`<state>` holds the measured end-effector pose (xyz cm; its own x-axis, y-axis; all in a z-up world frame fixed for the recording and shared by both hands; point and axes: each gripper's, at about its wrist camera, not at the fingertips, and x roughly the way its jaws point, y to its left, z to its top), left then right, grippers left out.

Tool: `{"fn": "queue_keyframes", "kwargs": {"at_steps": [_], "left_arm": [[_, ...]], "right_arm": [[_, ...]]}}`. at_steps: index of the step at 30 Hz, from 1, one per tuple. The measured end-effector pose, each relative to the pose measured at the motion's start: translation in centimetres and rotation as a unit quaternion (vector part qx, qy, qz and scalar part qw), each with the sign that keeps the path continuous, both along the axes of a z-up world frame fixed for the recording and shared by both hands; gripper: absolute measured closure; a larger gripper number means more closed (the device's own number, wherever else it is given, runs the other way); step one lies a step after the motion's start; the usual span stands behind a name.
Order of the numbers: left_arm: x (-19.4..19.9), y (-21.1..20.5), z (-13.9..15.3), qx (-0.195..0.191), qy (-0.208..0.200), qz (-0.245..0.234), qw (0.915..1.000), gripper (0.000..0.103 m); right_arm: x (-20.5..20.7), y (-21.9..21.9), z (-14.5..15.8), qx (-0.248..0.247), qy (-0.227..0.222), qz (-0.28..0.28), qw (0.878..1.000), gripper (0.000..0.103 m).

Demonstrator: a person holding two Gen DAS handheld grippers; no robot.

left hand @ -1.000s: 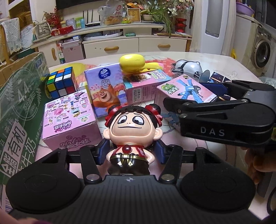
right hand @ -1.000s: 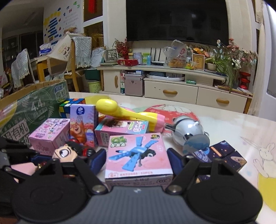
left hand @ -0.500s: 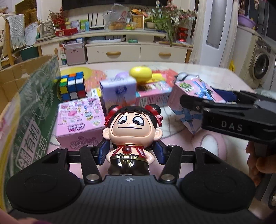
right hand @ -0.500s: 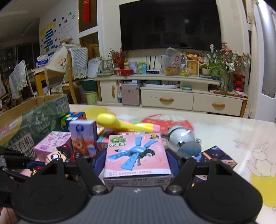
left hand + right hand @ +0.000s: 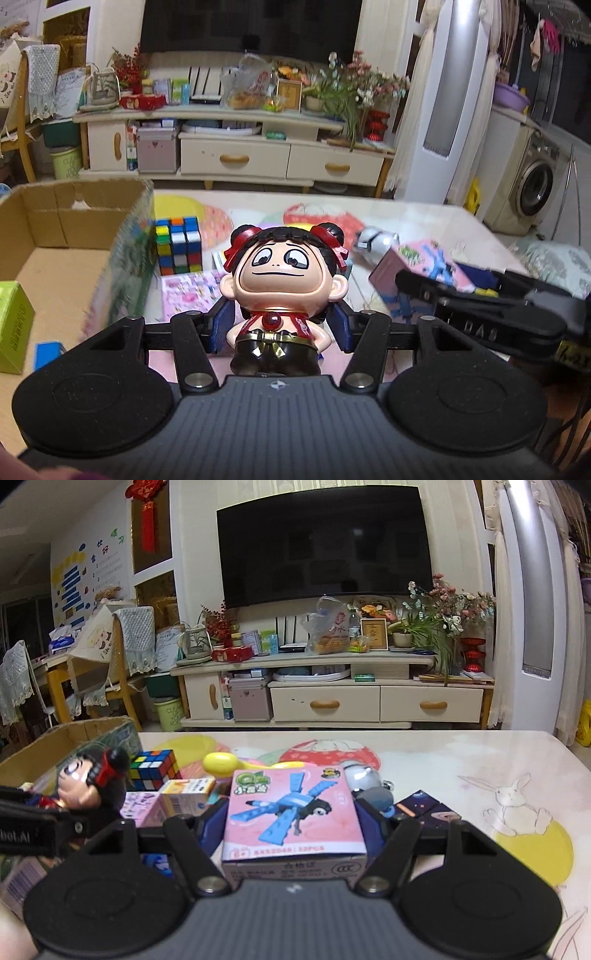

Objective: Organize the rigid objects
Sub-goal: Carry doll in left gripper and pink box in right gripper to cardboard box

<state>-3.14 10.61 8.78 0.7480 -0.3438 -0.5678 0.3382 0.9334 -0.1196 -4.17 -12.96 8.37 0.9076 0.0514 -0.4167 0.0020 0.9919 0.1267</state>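
My left gripper is shut on a cartoon figurine with red hair buns, held upright above the table, just right of an open cardboard box. My right gripper is shut on a pink toy box printed with a blue dragonfly, lifted off the table. The left wrist view shows that pink toy box at the right, in the other gripper. In the right wrist view the figurine hangs at the left beside the cardboard box.
On the table lie a Rubik's cube, a pink girl-print box, a yellow plastic toy, a silver toy and dark space-print boxes. A green box lies inside the cardboard box. A TV cabinet stands beyond the table.
Both grippers have risen with their loads. The left one has moved toward the cardboard box, whose inside now shows. The pink toy box has left the table with the right gripper.
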Motion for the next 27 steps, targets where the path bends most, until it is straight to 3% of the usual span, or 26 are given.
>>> {"fn": "queue_keyframes", "kwargs": {"at_steps": [15, 22, 27], "left_arm": [[-1.3, 7.2, 3.8, -0.038, -0.04, 0.066, 0.9963, 0.036], [-1.7, 10.5, 3.4, -0.04, -0.033, 0.113, 0.9922, 0.036], [-1.0, 11.8, 2.5, -0.039, -0.005, 0.137, 0.9898, 0.036]], "right_arm": [[0.5, 7.6, 5.8, 0.033, -0.047, 0.078, 0.995, 0.032], [3.2, 12.4, 7.7, 0.039, -0.064, 0.142, 0.987, 0.032], [5.6, 16.0, 8.0, 0.027, -0.058, 0.186, 0.98, 0.032]]}}
